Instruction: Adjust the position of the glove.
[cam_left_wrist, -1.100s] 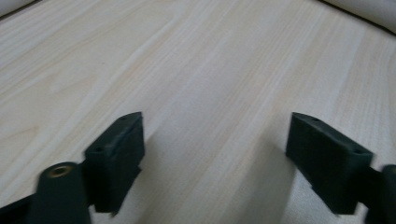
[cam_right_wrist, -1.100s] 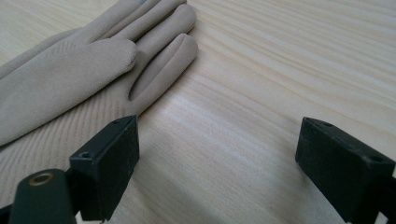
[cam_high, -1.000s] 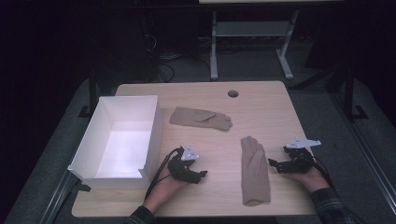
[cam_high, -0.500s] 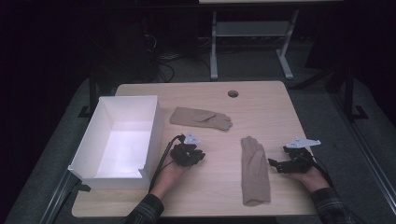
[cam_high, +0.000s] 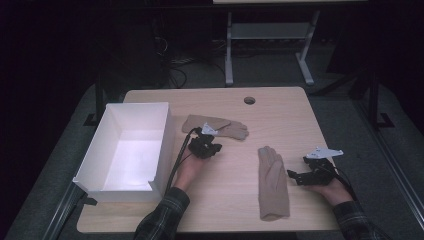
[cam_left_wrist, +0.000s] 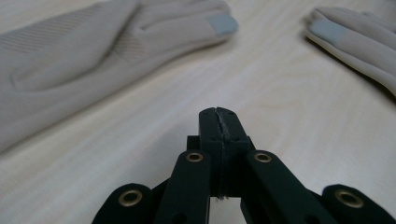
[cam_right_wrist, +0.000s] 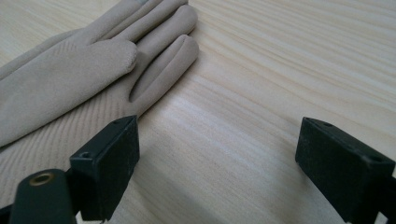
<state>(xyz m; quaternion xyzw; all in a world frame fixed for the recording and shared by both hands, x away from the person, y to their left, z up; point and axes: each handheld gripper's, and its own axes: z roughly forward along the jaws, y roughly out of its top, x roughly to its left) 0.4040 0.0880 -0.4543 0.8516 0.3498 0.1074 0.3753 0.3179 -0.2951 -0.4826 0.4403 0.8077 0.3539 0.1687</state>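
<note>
Two beige gloves lie on the wooden table (cam_high: 300, 125). One glove (cam_high: 233, 131) lies crosswise at the middle, also in the left gripper view (cam_left_wrist: 93, 51). The second glove (cam_high: 273, 182) lies lengthwise nearer the front, seen too in the right gripper view (cam_right_wrist: 70, 74) and far right in the left gripper view (cam_left_wrist: 355, 42). My left gripper (cam_high: 212, 146) sits just in front of the crosswise glove; its jaws have just been closing and are shut (cam_left_wrist: 218, 116) with nothing between them. My right gripper (cam_high: 299, 176) rests open (cam_right_wrist: 219, 154) beside the lengthwise glove, over bare wood.
A white open box (cam_high: 162, 145) stands at the table's left side, close to my left forearm. A round cable hole (cam_high: 249, 100) sits near the far edge. A metal frame (cam_high: 270, 40) stands on the dark floor beyond the table.
My left hand has moved away from the front edge toward the crosswise glove, and its jaws have closed. The right hand and both gloves have stayed put.
</note>
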